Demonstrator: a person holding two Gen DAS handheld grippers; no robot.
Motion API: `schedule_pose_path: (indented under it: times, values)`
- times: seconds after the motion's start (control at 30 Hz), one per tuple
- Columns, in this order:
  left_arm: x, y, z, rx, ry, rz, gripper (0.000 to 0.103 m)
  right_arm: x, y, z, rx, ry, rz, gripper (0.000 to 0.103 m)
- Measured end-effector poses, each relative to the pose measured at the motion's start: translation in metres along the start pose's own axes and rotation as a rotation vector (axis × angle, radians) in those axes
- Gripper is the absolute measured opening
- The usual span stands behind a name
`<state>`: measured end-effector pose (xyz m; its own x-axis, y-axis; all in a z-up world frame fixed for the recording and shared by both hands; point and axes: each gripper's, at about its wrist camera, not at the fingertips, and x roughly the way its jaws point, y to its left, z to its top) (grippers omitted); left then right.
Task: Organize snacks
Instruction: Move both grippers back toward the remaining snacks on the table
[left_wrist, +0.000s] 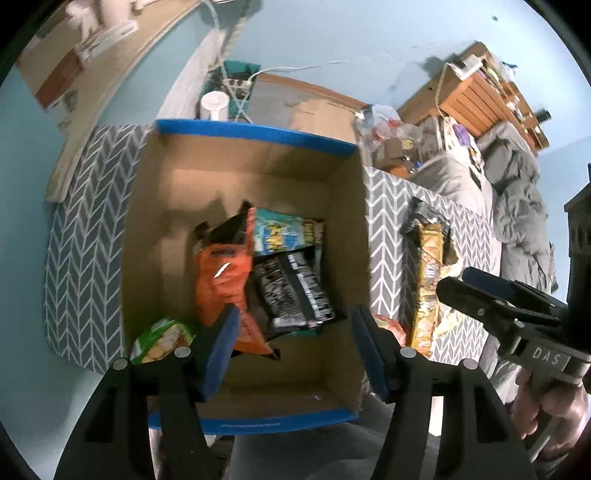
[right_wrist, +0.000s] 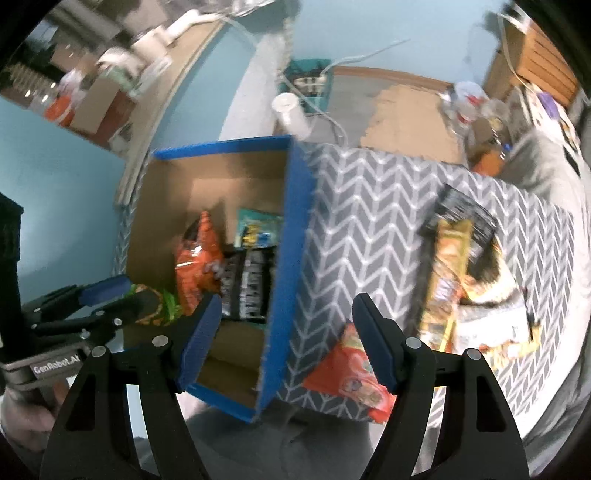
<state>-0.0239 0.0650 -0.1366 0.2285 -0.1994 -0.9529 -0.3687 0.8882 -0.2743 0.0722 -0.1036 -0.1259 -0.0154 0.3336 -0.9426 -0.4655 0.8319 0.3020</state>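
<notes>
An orange bag (left_wrist: 221, 280), a black bag (left_wrist: 291, 288), a blue packet (left_wrist: 277, 232) and a green packet (left_wrist: 162, 339) are seen lying inside the cardboard box (left_wrist: 255, 158), which is set on the left part of a chevron-patterned surface (right_wrist: 369, 206). To the right of the box, a long yellow pack (right_wrist: 443, 277), a black pack (right_wrist: 461, 210) and an orange-red packet (right_wrist: 354, 384) are left on that surface. The left gripper (left_wrist: 291, 354) is held over the box, jaws apart and empty. The right gripper (right_wrist: 284, 343) is held over the box's right wall, jaws wide with nothing gripped.
</notes>
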Motion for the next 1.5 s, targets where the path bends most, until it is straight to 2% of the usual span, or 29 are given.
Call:
schedule_pose_path:
  times: [0.37, 0.7, 0.87, 1.23, 1.3, 1.5]
  values:
    - [0.015, -0.061, 0.009, 0.141, 0.04, -0.035, 0.064, -0.02, -0.093, -0.028, 0.215, -0.029, -0.063, 0.074]
    - [0.031, -0.117, 0.013, 0.247, 0.082, -0.06, 0.065, -0.035, -0.158, -0.059, 0.368, -0.042, -0.107, 0.074]
    - [0.046, -0.145, 0.012, 0.283, 0.113, -0.072, 0.07, -0.036, -0.188, -0.074, 0.442, -0.037, -0.12, 0.074]
    - [0.101, -0.192, 0.003, 0.343, 0.215, -0.067, 0.071, -0.005, -0.249, -0.112, 0.62, 0.006, -0.117, 0.074]
    - [0.11, -0.197, 0.002, 0.346, 0.226, -0.062, 0.074, 0.003, -0.256, -0.117, 0.649, 0.017, -0.106, 0.074]
    - [0.134, -0.206, 0.004, 0.338, 0.25, -0.056, 0.075, 0.028, -0.279, -0.132, 0.759, 0.026, -0.065, 0.074]
